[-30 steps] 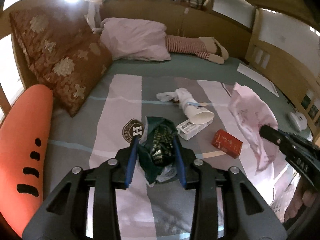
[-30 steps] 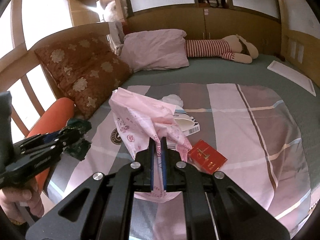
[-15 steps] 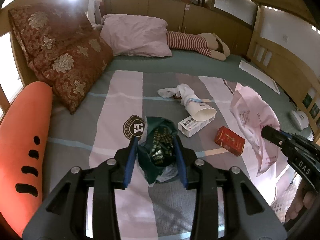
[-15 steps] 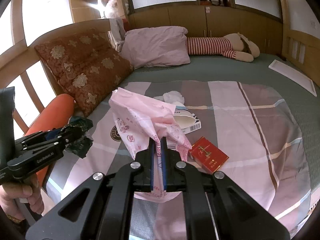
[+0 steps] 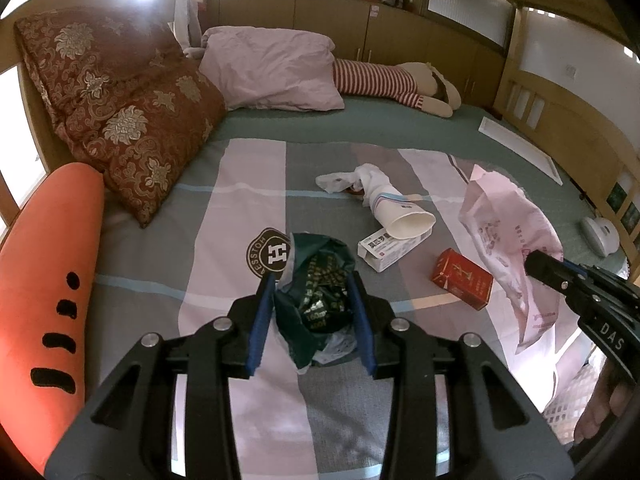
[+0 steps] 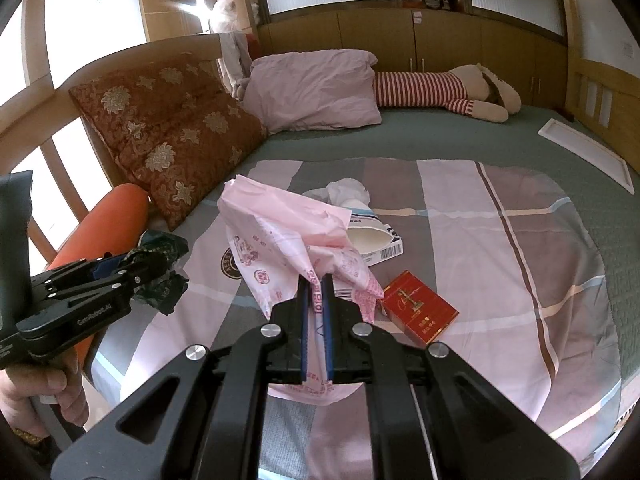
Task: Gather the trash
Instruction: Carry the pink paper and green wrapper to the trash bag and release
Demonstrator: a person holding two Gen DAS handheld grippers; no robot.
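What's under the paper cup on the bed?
The paper cup lies on its side with its open mouth resting over one end of the white barcode box. White crumpled tissue sits at its closed end. Whatever lies beneath the cup's body is hidden.

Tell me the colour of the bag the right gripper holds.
Pink bag with reddish print, clearest in the right wrist view.
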